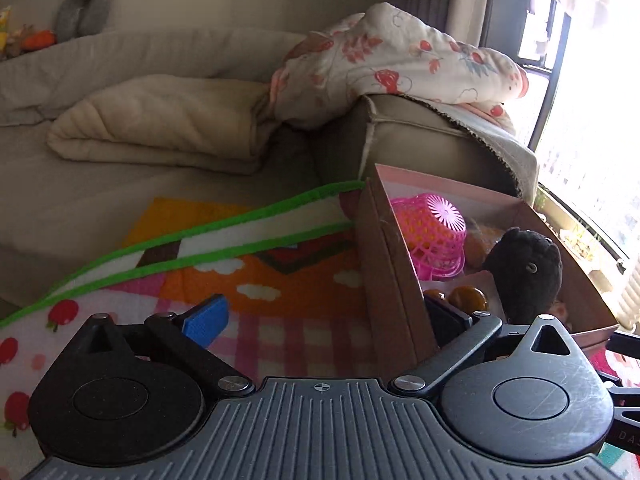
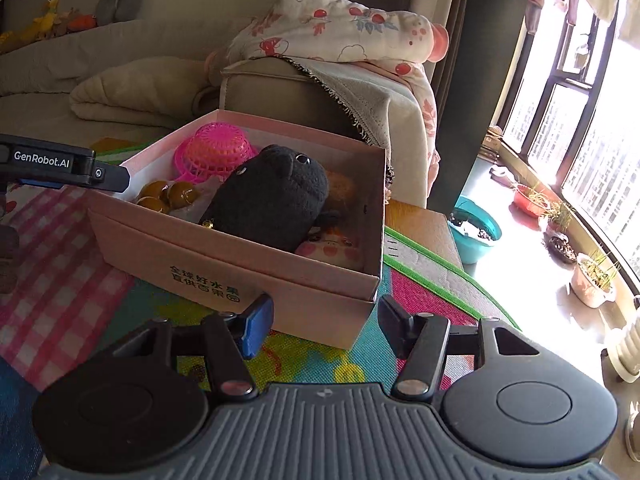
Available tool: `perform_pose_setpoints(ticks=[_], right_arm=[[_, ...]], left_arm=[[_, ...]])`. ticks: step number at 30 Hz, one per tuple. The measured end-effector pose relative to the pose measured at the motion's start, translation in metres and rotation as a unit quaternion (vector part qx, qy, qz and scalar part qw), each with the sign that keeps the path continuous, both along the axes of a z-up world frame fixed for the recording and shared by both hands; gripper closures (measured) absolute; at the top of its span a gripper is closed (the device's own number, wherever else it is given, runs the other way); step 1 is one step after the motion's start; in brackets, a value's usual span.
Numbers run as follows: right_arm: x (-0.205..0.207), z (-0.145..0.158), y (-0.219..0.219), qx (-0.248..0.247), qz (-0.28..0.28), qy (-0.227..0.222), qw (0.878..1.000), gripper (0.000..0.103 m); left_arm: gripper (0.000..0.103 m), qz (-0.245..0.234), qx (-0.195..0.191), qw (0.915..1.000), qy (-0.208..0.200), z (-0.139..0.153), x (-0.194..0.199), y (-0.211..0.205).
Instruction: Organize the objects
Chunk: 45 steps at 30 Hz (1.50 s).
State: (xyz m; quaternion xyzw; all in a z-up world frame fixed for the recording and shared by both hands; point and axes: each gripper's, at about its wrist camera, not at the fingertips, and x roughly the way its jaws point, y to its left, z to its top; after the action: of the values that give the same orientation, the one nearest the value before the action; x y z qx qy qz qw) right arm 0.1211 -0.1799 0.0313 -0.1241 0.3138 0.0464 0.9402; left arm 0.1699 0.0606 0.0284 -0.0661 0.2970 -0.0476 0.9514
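Left claw (image 1: 326,320) astride box wall (image 1: 396,280), seemingly

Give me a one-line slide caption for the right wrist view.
Open right gripper faces a pink cardboard box holding a black knitted plush and pink plastic basket.

We look down from both wrists, close on the pink box (image 1: 394,276) (image 2: 256,276) (shared, seen from adjacent sides).
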Motion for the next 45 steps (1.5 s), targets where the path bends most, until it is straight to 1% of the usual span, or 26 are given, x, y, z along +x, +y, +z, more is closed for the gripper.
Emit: perform_pose_setpoints(ticks=[3,5,6,8,9,10,11,12,13,14,15,16,18,19,21,23,24,26,29,30,33,35,38,45], right_arm=[[0.003,0.000,0.008,-0.024,-0.006,-0.013,1.000,0.045],[0.002,-0.001,0.009,-0.031,-0.013,-0.016,0.999,0.044],[0.000,0.000,0.007,-0.036,-0.021,-0.021,0.999,0.043],[-0.002,0.002,0.000,-0.047,-0.042,-0.034,0.997,0.037],[-0.004,0.004,-0.005,-0.047,-0.053,-0.039,0.997,0.033],[-0.005,0.007,-0.011,-0.042,-0.063,-0.038,0.996,0.032],[-0.008,0.010,-0.016,-0.033,-0.070,-0.031,0.997,0.032],[-0.014,0.015,-0.023,-0.013,-0.070,-0.022,0.997,0.030],[-0.024,0.019,-0.029,0.014,-0.064,-0.014,0.998,0.022],[-0.036,0.022,-0.034,0.041,-0.058,-0.007,0.997,0.016],[-0.050,0.023,-0.038,0.069,-0.050,-0.001,0.996,0.006],[-0.064,0.022,-0.040,0.087,-0.043,0.006,0.995,0.000],[-0.091,0.013,-0.036,0.100,-0.028,0.029,0.994,0.000],[-0.101,0.007,-0.031,0.098,-0.019,0.042,0.994,0.000],[-0.115,-0.009,-0.021,0.079,-0.007,0.061,0.995,0.000],[-0.117,-0.023,-0.012,0.049,-0.006,0.074,0.996,0.000],[-0.118,-0.025,-0.012,0.056,-0.009,0.062,0.996,0.000],[-0.113,-0.025,-0.014,0.061,-0.019,0.064,0.996,0.000],[-0.111,-0.030,-0.027,0.112,-0.030,0.061,0.991,0.000],[-0.112,-0.030,-0.029,0.119,-0.033,0.055,0.991,0.000],[-0.118,-0.033,-0.023,0.101,-0.039,0.033,0.994,0.000],[-0.121,-0.034,-0.023,0.105,-0.046,0.028,0.993,0.000],[-0.121,-0.034,-0.025,0.111,-0.045,0.027,0.992,0.000],[-0.121,-0.034,-0.023,0.106,-0.046,0.027,0.993,0.000]], left_arm=[[0.001,0.007,-0.013,0.9999,0.003,0.000,0.002,0.003],[0.001,0.009,-0.020,0.9998,0.003,0.003,-0.003,0.003],[0.001,0.006,-0.024,0.9997,0.000,0.005,-0.008,0.003],[0.001,0.006,-0.032,0.9994,-0.006,0.012,-0.023,0.005],[0.001,0.006,-0.036,0.9993,-0.008,0.016,-0.033,0.006],[0.001,0.004,-0.037,0.9992,-0.010,0.019,-0.046,0.006],[0.001,0.001,-0.036,0.9993,-0.012,0.022,-0.060,0.005],[0.001,-0.005,-0.034,0.9993,-0.011,0.024,-0.076,0.003],[0.001,-0.016,-0.032,0.9993,-0.009,0.024,-0.092,0.000],[0.001,-0.028,-0.027,0.9992,-0.006,0.023,-0.108,-0.004],[0.001,-0.038,-0.021,0.9990,-0.003,0.019,-0.125,-0.009],[0.001,-0.048,-0.012,0.9988,-0.001,0.014,-0.140,-0.014],[0.001,-0.064,0.014,0.9978,0.005,0.003,-0.166,-0.026],[0.001,-0.065,0.024,0.9976,0.007,-0.002,-0.173,-0.030],[0.001,-0.050,0.044,0.9976,0.018,-0.014,-0.181,-0.041],[0.001,-0.037,0.055,0.9973,0.033,-0.022,-0.179,-0.049],[0.001,-0.028,0.066,0.9967,0.036,-0.025,-0.178,-0.052],[0.000,-0.015,0.090,0.9952,0.035,-0.028,-0.177,-0.058],[0.000,-0.006,0.091,0.9952,0.035,-0.029,-0.175,-0.059],[0.000,-0.004,0.093,0.9951,0.035,-0.029,-0.175,-0.060],[0.000,0.002,0.093,0.9950,0.035,-0.030,-0.175,-0.062],[0.000,0.006,0.093,0.9950,0.035,-0.030,-0.175,-0.062],[0.000,0.006,0.089,0.9954,0.035,-0.030,-0.176,-0.061],[0.000,0.006,0.088,0.9955,0.035,-0.030,-0.176,-0.061]])
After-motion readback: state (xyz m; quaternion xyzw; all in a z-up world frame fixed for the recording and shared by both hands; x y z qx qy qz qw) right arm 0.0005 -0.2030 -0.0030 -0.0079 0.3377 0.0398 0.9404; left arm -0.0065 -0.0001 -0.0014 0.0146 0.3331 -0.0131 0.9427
